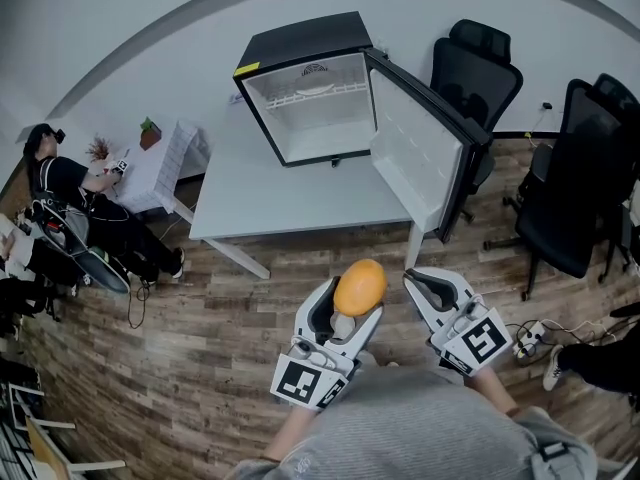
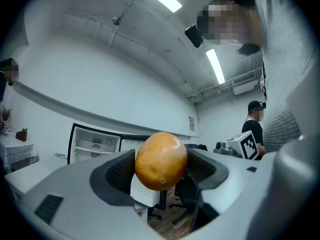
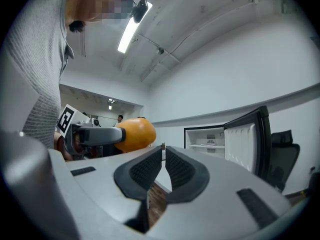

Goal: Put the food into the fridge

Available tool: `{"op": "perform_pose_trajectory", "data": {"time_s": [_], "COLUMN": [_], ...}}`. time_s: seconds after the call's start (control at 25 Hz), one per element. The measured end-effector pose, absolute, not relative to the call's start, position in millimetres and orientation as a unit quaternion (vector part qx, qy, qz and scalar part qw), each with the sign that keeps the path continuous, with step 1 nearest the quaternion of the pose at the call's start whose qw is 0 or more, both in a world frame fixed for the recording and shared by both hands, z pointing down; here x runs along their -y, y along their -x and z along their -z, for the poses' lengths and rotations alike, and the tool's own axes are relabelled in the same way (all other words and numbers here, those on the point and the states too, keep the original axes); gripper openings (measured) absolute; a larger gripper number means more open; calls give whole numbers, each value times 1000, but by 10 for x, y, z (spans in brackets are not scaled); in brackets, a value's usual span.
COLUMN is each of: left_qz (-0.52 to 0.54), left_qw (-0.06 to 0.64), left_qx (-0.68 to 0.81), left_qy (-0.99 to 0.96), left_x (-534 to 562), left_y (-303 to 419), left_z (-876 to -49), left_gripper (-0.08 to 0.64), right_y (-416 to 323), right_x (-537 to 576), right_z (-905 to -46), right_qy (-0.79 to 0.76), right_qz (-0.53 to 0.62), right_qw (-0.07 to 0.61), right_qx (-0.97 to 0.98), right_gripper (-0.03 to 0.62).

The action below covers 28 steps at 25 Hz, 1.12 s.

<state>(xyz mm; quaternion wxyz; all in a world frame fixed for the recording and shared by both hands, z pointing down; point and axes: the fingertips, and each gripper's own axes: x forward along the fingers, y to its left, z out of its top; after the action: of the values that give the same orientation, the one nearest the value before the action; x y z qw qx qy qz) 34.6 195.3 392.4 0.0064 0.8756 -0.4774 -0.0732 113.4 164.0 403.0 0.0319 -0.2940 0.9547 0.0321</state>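
Note:
My left gripper (image 1: 352,306) is shut on an orange, round fruit (image 1: 359,287), held up close to my body; the same fruit (image 2: 161,160) fills the gap between the dark pads in the left gripper view. My right gripper (image 1: 418,282) is beside it on the right, shut and empty, its pads (image 3: 176,170) nearly touching. From the right gripper view the fruit (image 3: 133,133) shows to the left. The small black fridge (image 1: 310,90) stands on a white table (image 1: 270,193) ahead, its door (image 1: 420,154) swung open to the right; the inside looks empty apart from a wire shelf.
Black office chairs (image 1: 478,68) stand right of the fridge, another chair (image 1: 575,188) further right. A person (image 1: 70,208) sits on the wooden floor at the left near a small checked-cloth table (image 1: 160,168). Another person (image 2: 254,124) stands behind in the left gripper view.

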Motion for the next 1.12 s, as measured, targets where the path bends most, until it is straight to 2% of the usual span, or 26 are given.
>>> {"op": "perform_pose_trajectory", "data": {"time_s": [1.12], "left_qz": [73], "left_qw": [8], "left_qx": [455], "left_qy": [-888], "left_x": [234], "left_y": [779], "left_z": [-3843], "left_gripper": [333], "right_y": [-76], "right_x": [468], "right_z": [-3945], "right_qy": [334], "right_qz": [-33], "right_qw": [15], "right_qx": [-942], "right_gripper": [14]}}
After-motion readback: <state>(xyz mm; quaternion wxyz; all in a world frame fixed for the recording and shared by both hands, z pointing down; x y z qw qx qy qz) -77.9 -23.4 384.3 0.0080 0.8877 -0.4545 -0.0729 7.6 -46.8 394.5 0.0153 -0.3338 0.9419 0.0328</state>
